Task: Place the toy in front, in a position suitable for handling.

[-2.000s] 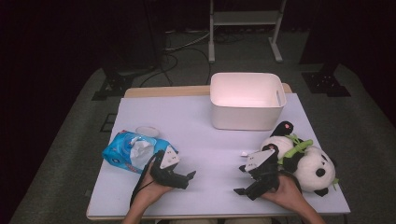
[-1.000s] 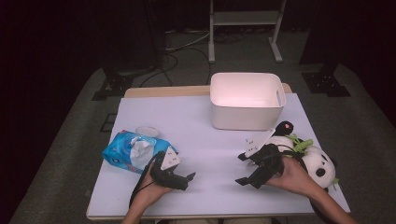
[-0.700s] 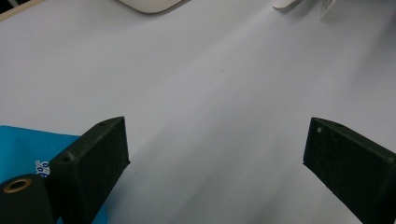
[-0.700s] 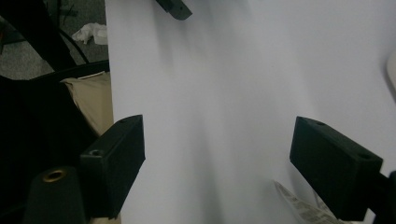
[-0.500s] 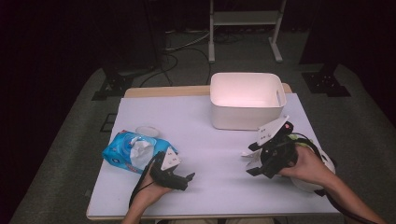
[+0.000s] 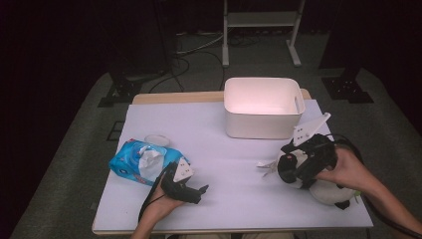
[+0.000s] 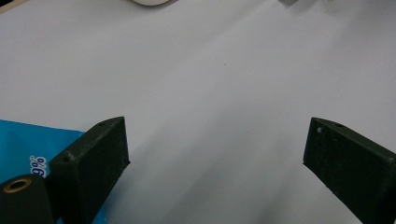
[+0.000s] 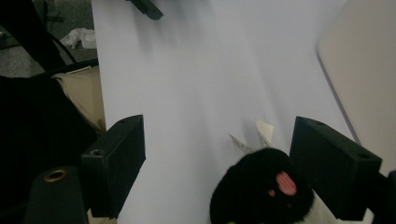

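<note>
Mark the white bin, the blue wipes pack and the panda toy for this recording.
white bin [image 6: 259, 127]: high view, front wall.
blue wipes pack [image 6: 125, 162]: high view, blue wrapper left of the torn opening.
panda toy [image 8: 261, 189]: right gripper view, black paw between the open jaws.

The right gripper is over the panda toy, near the white bin; the left gripper rests beside the blue tissue pack.
</note>
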Demonstrator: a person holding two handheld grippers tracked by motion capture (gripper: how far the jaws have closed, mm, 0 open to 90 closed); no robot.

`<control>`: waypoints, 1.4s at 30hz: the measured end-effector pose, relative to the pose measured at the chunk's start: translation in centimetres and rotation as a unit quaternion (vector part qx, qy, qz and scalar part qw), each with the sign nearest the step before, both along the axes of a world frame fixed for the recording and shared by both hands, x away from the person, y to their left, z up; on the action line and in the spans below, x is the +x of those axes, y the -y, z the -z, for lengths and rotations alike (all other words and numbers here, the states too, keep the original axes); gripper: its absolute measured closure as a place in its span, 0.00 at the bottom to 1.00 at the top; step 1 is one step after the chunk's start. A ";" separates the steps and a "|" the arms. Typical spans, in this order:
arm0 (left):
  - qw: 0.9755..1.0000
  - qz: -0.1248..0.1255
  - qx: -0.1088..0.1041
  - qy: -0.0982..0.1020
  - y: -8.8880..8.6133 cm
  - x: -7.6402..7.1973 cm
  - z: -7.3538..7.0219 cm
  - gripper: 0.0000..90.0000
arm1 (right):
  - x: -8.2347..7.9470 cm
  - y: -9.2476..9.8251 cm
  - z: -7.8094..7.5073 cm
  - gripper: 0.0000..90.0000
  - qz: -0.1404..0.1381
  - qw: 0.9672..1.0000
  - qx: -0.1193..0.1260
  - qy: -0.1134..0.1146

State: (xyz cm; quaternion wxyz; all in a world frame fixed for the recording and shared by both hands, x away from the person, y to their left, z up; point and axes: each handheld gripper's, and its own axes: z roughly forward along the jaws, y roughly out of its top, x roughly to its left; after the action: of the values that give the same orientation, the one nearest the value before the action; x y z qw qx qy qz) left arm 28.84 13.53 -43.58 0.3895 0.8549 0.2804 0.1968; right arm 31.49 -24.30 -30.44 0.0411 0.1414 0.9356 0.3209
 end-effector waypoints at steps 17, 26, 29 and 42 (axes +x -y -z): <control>1.000 0.001 0.002 -0.006 0.4 0.1 0.3 0.07 | 1.0 5.3 0.2 0.19 0.048 0.999 -0.011 -0.004; 1.000 0.001 0.002 -0.009 0.4 0.1 0.4 0.07 | 1.7 7.3 0.7 0.19 0.066 0.998 -0.013 -0.011; 1.000 0.001 0.003 -0.009 0.5 0.1 0.4 0.07 | 1.9 7.7 0.9 0.19 0.071 0.997 -0.017 -0.014; 1.000 -0.001 0.002 -0.010 0.5 0.1 0.5 0.07 | 2.7 10.0 2.4 0.33 0.092 0.995 -0.028 -0.024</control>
State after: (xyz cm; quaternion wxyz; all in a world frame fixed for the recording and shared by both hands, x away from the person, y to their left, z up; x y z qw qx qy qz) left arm 28.94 12.98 -44.06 0.3847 0.8574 0.2847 0.1891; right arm 34.15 -34.33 -32.85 0.0518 0.2338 0.9278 0.2861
